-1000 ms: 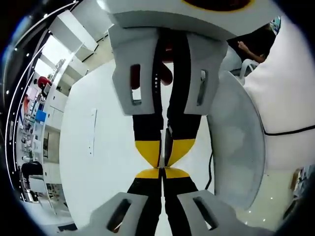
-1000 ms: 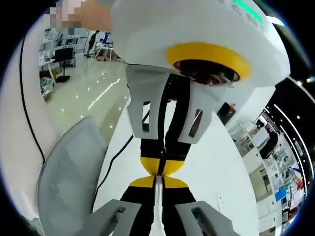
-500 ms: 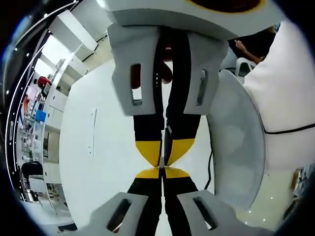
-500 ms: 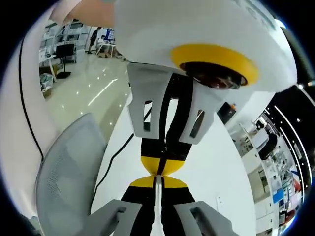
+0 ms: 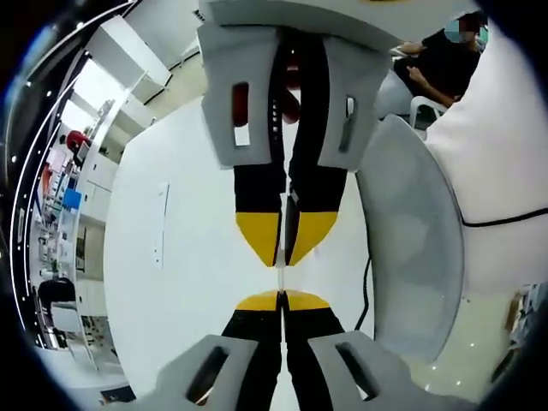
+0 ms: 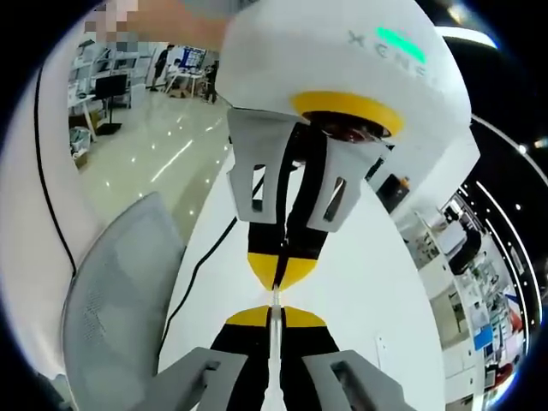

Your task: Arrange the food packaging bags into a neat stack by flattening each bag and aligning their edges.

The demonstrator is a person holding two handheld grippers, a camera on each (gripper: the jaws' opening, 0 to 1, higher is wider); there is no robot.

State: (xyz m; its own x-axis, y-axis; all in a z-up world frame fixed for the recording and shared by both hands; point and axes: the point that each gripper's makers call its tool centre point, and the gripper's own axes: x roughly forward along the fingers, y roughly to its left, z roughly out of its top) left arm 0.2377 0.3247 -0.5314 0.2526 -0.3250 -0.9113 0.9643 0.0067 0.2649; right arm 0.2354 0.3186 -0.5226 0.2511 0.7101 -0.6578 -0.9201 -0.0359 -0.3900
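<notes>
My left gripper rises from the bottom of the left gripper view, its yellow-tipped black jaws pressed together with nothing showing between them. Facing it tip to tip from above is my right gripper, also shut, with a small gap between the two pairs of tips. In the right gripper view the same meeting is seen from the other side: the right gripper comes up from the bottom and the left gripper hangs from the top. Both hover over a white table.
A grey mesh chair stands beside the table, and shows again as the chair in the right gripper view. A black cable runs along the table edge. A seated person is far behind. Shelves line the room.
The two grippers have drawn slightly apart. Their yellow tips touched before, and now a small gap separates them. Both stay shut.
</notes>
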